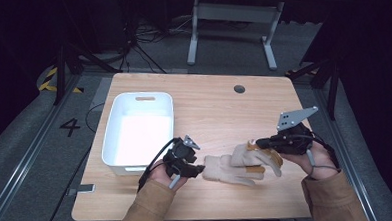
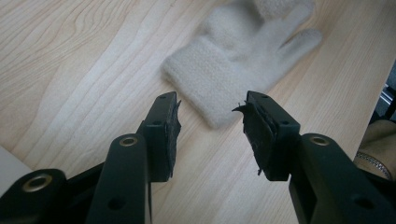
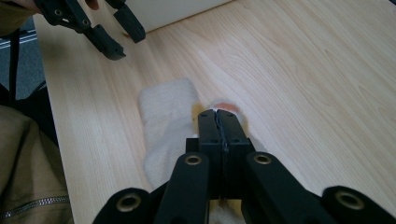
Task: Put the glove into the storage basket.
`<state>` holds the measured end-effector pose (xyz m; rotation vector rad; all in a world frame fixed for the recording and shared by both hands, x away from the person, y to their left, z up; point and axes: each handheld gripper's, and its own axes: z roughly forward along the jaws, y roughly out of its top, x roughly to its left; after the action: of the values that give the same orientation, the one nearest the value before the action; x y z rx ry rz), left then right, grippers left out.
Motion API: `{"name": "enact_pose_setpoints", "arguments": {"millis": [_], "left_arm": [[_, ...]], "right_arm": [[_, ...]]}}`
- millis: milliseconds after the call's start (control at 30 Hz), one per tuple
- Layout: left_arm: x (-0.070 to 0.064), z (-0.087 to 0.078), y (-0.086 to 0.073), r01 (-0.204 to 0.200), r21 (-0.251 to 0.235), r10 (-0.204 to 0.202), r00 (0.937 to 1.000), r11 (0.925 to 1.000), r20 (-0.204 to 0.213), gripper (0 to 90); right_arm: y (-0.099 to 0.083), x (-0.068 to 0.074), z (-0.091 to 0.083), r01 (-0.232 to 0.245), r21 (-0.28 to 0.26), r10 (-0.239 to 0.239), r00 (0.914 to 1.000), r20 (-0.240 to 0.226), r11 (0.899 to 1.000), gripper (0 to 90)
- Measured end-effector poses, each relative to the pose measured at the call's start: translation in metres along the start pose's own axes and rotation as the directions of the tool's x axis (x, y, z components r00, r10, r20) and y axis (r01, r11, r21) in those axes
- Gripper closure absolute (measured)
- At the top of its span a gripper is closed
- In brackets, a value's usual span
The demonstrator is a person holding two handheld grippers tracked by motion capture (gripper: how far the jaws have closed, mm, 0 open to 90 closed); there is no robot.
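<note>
— Cream gloves point(image 1: 234, 164) lie on the surface point(image 1: 219, 106) from above, right of a white bin point(image 1: 114, 132)?
— Yes, between both tools.
— Left tool point(image 2: 210, 105)?
— Jaws apart, just short of the cuff.
— Right tool point(image 3: 218, 113)?
— Jaws together over the gloves; probably pinching fabric, though that's hidden.
</note>
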<state>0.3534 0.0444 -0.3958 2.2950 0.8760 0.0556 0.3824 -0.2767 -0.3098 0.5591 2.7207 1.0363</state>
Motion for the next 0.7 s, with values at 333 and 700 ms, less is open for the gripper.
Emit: {"name": "enact_pose_setpoints", "arguments": {"millis": [333, 700], "left_arm": [[0.001, -0.005, -0.009, 0.015, 0.001, -0.015, 0.9999, 0.9999, -0.006, 55.5], [0.002, -0.008, -0.017, 0.035, 0.008, -0.034, 0.9991, 0.9994, -0.023, 55.5]], "right_arm": [[0.014, 0.001, 0.017, 0.055, -0.012, -0.056, 0.9958, -0.072, 0.998, 89.8], [0.031, 0.010, 0.030, 0.132, -0.049, -0.137, 0.9852, -0.103, 0.990, 89.9]]}}
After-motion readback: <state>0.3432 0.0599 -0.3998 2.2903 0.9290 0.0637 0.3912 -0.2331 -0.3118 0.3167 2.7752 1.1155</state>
